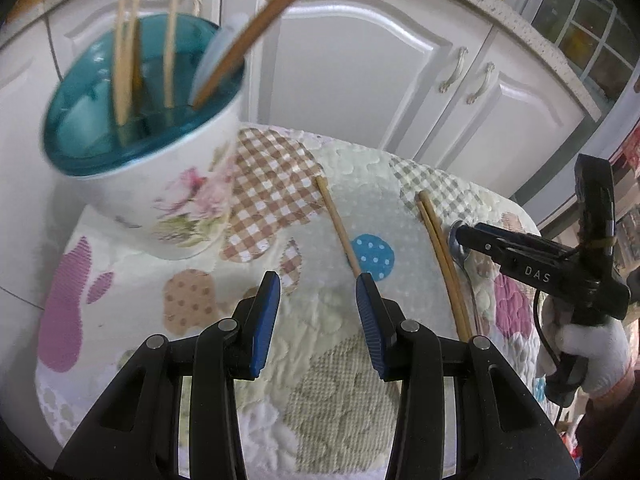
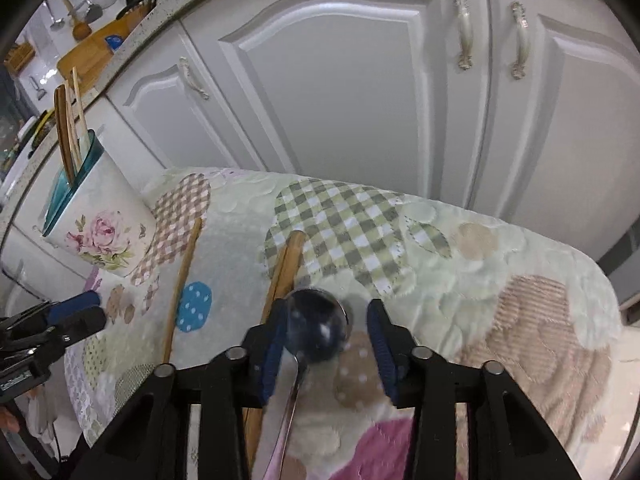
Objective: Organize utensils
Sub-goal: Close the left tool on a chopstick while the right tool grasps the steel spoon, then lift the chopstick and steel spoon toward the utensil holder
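A white floral utensil holder (image 1: 160,200) (image 2: 100,232) with a teal insert stands at the far left of the quilted cloth and holds several wooden chopsticks. One chopstick (image 1: 340,228) (image 2: 180,280) lies loose on the cloth, its near end beside one pad of my left gripper (image 1: 320,284) (image 2: 98,310), which is open and empty just above the cloth. A pair of chopsticks (image 1: 440,264) (image 2: 286,268) lies further right. Beside them is a metal spoon (image 2: 318,324) (image 1: 453,242). My right gripper (image 2: 326,320) (image 1: 460,236) straddles its bowl. The left pad is at the bowl and a gap shows at the right pad.
The quilted patchwork cloth (image 1: 320,400) (image 2: 480,260) covers a small table whose edges fall away at the back and sides. White cabinet doors (image 2: 340,100) with handles stand close behind. A gloved hand (image 1: 588,344) holds the right gripper.
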`<state>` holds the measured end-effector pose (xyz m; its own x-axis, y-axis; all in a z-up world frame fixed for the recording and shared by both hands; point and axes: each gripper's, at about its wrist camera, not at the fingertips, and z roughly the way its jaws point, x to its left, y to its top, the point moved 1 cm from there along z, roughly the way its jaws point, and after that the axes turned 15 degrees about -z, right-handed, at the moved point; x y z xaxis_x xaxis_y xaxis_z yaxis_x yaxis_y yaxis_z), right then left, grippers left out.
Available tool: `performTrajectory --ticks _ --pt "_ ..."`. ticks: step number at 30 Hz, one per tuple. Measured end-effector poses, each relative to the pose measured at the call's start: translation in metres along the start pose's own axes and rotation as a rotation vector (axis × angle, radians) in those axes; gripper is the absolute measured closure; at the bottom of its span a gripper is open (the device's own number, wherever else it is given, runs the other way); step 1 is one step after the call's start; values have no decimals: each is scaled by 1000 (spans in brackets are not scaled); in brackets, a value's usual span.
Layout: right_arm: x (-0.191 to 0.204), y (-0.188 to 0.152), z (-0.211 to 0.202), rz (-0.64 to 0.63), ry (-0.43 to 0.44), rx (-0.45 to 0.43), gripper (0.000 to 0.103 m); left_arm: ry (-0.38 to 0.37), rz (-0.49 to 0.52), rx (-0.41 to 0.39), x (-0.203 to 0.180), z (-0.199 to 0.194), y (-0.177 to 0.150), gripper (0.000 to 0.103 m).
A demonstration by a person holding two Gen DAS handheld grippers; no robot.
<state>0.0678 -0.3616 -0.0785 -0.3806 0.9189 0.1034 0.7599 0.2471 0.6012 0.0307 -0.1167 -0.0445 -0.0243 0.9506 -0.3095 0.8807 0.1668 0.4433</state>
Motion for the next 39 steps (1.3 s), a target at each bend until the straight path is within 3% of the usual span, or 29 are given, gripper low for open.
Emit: performTrajectory --ticks 7,9,13,17,18,23,27,31,33,35,39 --pt "-13 0 7 40 91 -12 94 15 -27 45 -10 36 11 64" --pt "-18 -5 4 73 113 -11 97 25 -25 52 -14 46 14 64" --pt "-21 -16 -6 84 122 -5 99 14 -29 81 -19 64 15 65" --pt "-22 -27 -17 111 140 -14 99 17 -1 61 -22 66 16 92" --pt "-21 -29 -19 113 144 -14 99 -1 -1 69 -21 66 15 94" --pt "-17 -42 -29 86 158 3 99 -30 38 101 -12 54 0 96" --pt "-18 -49 -29 77 176 27 99 -54 47 138 -4 42 -15 96" --pt "-17 -52 -25 67 141 23 96 -46 40 144 -3 37 -16 95" --pt "-17 -53 -25 81 150 9 93 -30 40 132 -4 38 -11 89" --pt "-17 -51 -24 81 149 6 92 -26 34 128 -5 40 -7 76" --pt "-18 -51 -20 105 165 -7 92 15 50 102 -12 50 3 74"
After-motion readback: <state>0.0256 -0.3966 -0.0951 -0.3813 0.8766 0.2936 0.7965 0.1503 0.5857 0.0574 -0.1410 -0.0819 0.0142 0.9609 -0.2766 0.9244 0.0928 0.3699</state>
